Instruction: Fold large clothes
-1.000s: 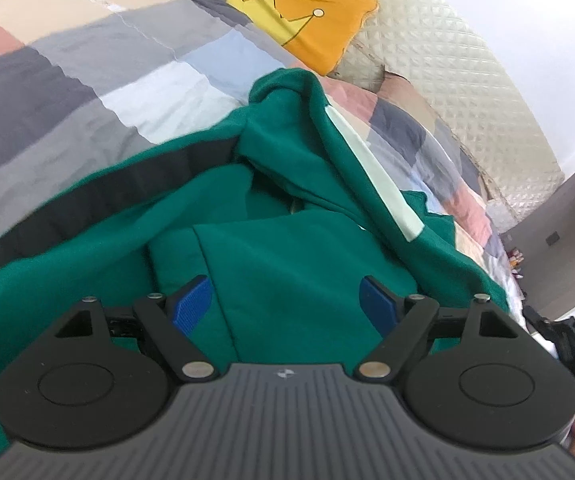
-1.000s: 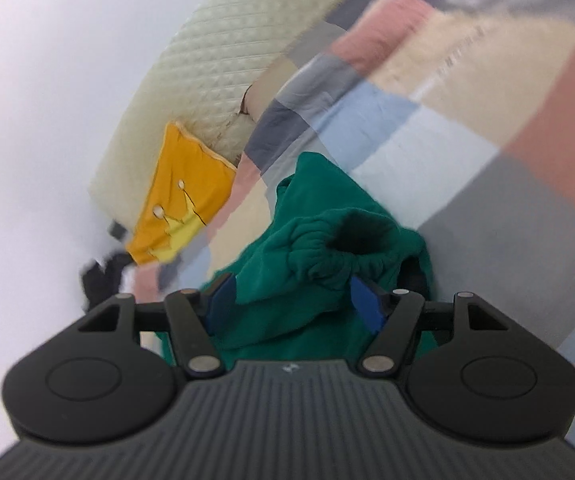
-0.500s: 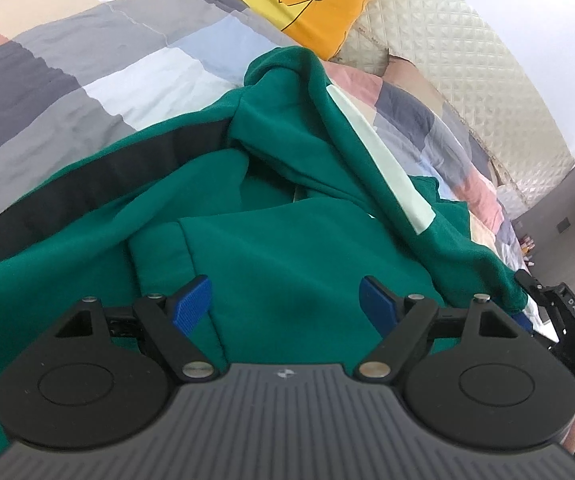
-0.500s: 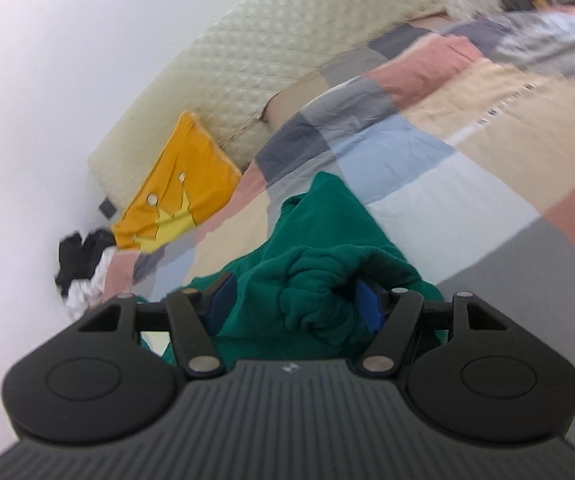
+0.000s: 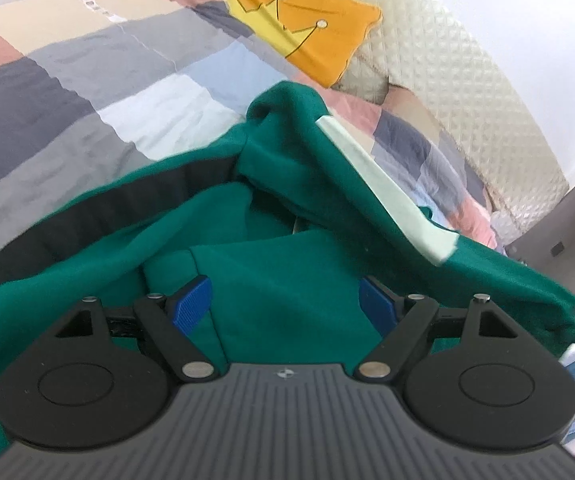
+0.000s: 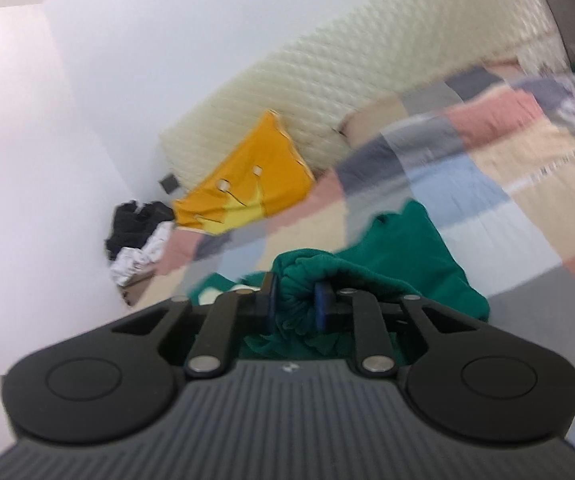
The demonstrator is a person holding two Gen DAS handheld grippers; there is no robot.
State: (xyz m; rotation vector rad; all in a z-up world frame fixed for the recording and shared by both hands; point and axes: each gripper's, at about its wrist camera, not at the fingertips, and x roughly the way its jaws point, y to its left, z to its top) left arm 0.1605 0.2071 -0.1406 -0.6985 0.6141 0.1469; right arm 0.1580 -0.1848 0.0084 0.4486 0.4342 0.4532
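A large green sweatshirt (image 5: 287,248) with a black band and a pale stripe lies rumpled on the patchwork bed cover (image 5: 87,80). My left gripper (image 5: 285,306) hovers just above its green cloth, blue pads wide apart, with flat fabric below them and nothing pinched. In the right wrist view the right gripper (image 6: 295,306) is closing, and its pads press on a bunched ribbed cuff of the green sweatshirt (image 6: 399,248), lifted off the bed. The rest of the garment trails down to the bed cover (image 6: 487,208).
An orange pillow (image 5: 307,24) with a yellow crown leans on the quilted cream headboard (image 5: 467,92). A heap of dark and white clothes (image 6: 139,232) sits by the white wall at the bed's far corner. A dark cabinet (image 5: 567,232) stands to the right.
The right gripper's jaws narrowed from wide apart onto the green cuff, and it rose and rolled, so the bed looks more level. The left gripper stayed open over the sweatshirt.
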